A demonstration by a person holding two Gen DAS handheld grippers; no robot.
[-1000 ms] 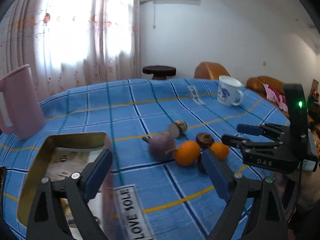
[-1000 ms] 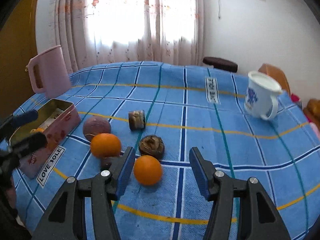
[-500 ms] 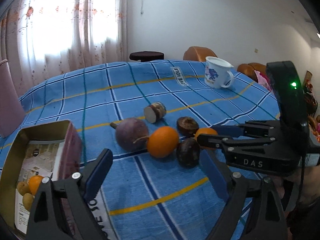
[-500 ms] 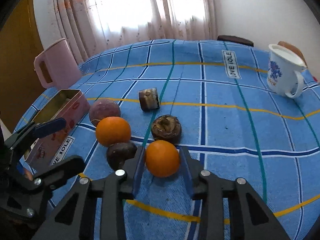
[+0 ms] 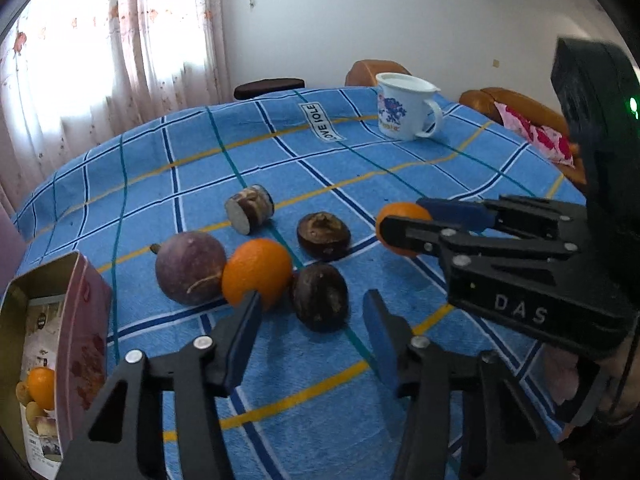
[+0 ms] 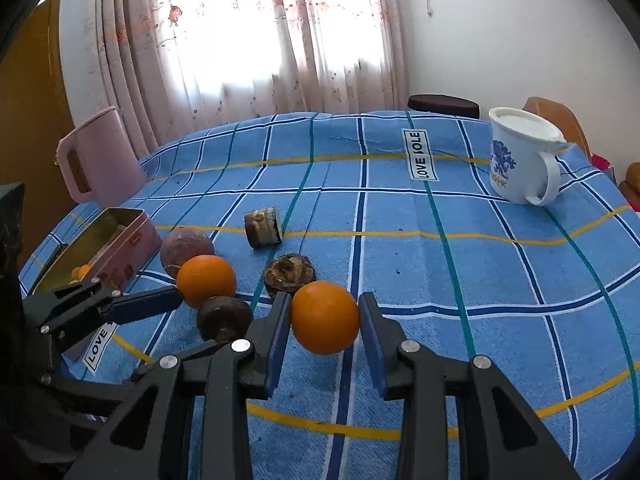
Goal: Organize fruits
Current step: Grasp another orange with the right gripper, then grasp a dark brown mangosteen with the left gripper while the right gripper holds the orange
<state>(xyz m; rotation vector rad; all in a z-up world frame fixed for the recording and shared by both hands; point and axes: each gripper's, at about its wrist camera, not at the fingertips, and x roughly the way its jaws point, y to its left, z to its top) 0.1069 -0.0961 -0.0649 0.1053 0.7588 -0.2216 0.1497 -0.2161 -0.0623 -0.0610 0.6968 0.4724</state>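
The right gripper (image 5: 400, 216) covers most of the orange (image 5: 394, 211) it grips in the left view. The tin (image 5: 60, 320) runs off the left edge, its small contents too blurred to name. The pink jug (image 5: 10, 236) shows only as a sliver

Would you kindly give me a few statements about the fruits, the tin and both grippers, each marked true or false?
1. The right gripper has its fingers around an orange. True.
2. The left gripper holds the purple fruit. False: it is open, holding nothing.
3. The pink tin already holds a small orange fruit. True.
4. The white mug lies on its side. False: it stands upright.
5. A second orange touches the purple fruit. True.
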